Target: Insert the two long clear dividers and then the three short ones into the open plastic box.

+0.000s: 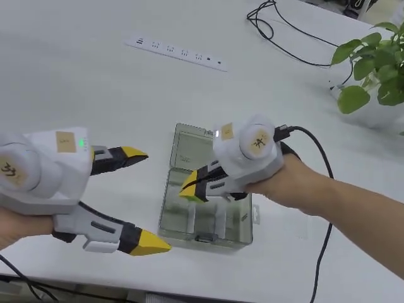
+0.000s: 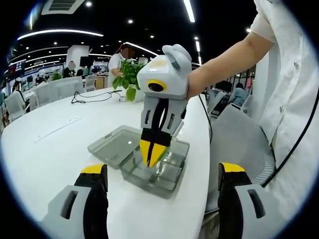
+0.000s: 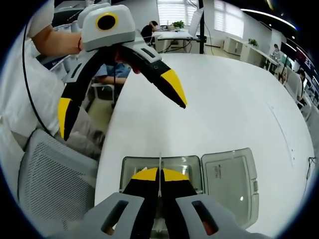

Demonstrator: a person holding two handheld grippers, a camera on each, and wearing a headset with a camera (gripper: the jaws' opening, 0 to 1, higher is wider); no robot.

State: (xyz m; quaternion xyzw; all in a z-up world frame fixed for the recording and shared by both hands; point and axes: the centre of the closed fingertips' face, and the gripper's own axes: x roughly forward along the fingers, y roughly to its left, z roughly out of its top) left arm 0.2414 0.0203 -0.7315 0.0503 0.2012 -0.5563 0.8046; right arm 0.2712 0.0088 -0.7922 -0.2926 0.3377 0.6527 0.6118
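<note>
Right tongs (image 1: 189, 186) are pressed together on a thin clear plastic divider sheet (image 3: 160, 162). In the right gripper view we see it edge-on as a pale line between the yellow tips; long or short, we cannot tell. The tips hang directly over the open smoky-clear plastic box (image 1: 169, 208), which lies on the white counter (image 1: 95, 88) with its tray toward us and its flat lid hinged open on the far side. Left tongs (image 1: 142, 199) are spread wide and empty, left of the box and apart from it. We judge the right hand has the insertion: the tray lies straight below its tips, so the move calls for a descent with the sheet upright. Faint upright lines in the tray may be seated dividers; uncertain.
</note>
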